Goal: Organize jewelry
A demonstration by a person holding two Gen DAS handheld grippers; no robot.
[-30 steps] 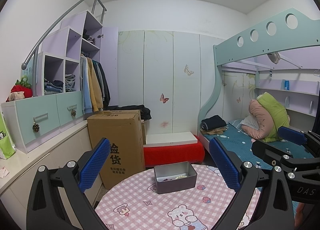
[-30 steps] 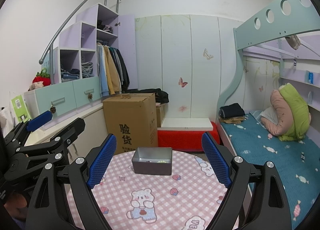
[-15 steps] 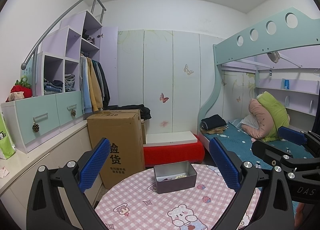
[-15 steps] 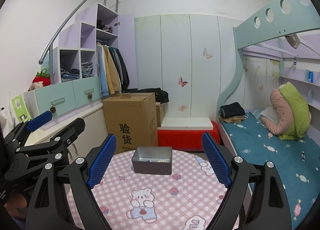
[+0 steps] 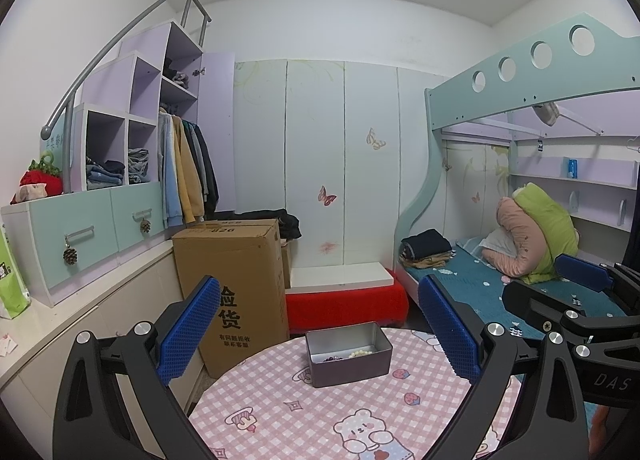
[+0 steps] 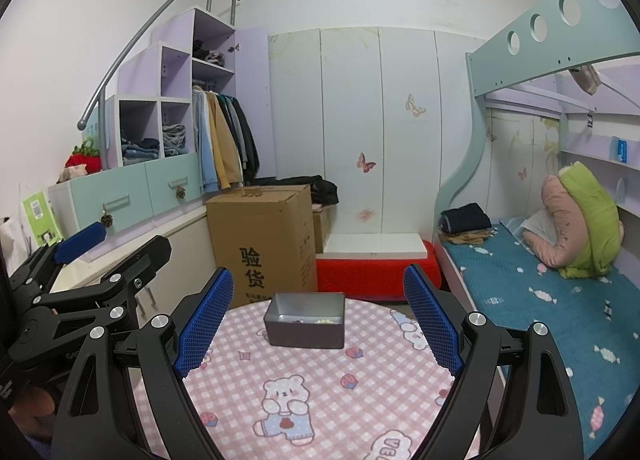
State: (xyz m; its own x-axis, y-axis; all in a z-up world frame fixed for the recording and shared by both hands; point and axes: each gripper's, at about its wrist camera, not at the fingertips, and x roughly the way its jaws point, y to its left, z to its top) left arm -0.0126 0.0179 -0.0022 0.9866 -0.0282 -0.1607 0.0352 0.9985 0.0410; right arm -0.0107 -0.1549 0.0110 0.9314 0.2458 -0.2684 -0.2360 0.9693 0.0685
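Both grippers, left (image 5: 320, 334) & right (image 6: 320, 324), spread wide, nothing held, hovering level w/ tin (image 6: 305, 320) between fingers. Beads (image 5: 362, 351) already inside tin; tablecloth (image 6: 320, 400) shows no loose jewelry.

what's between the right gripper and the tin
Nothing. The right wrist view shows only bare pink checked tablecloth between the open right gripper and the grey tin.
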